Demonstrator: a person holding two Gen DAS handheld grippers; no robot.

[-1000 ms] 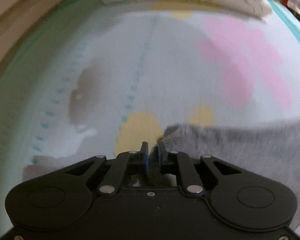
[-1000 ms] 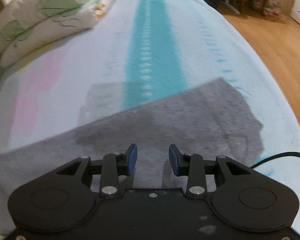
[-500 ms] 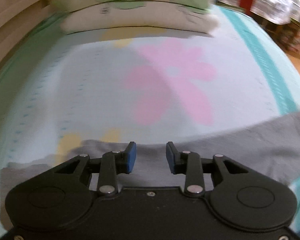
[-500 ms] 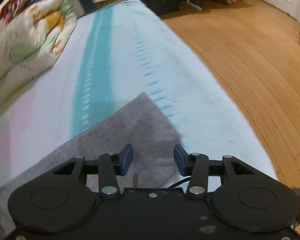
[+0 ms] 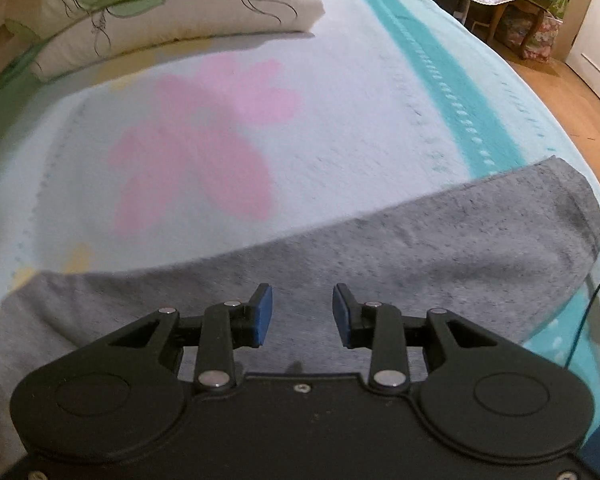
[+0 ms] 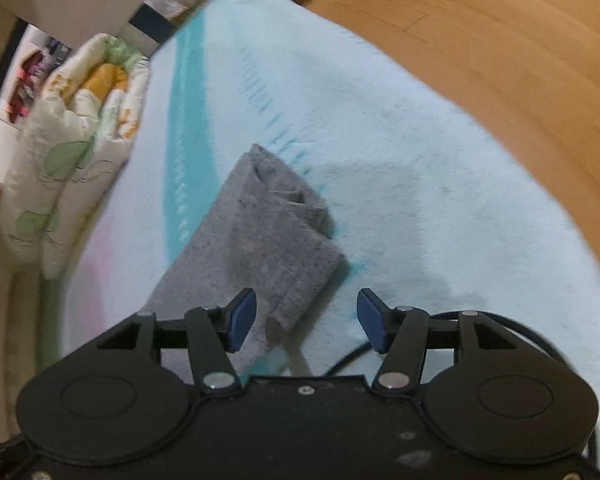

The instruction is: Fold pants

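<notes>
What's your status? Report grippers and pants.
Left gripper open, above grey pants. Right gripper open at their end. Pants flat on blanket. Nothing on them.

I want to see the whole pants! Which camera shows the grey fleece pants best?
The left wrist view: the grey fleece pants stretch in a long band across the pale blue flowered blanket. The right wrist view shows only one folded end beside the teal stripe.
</notes>
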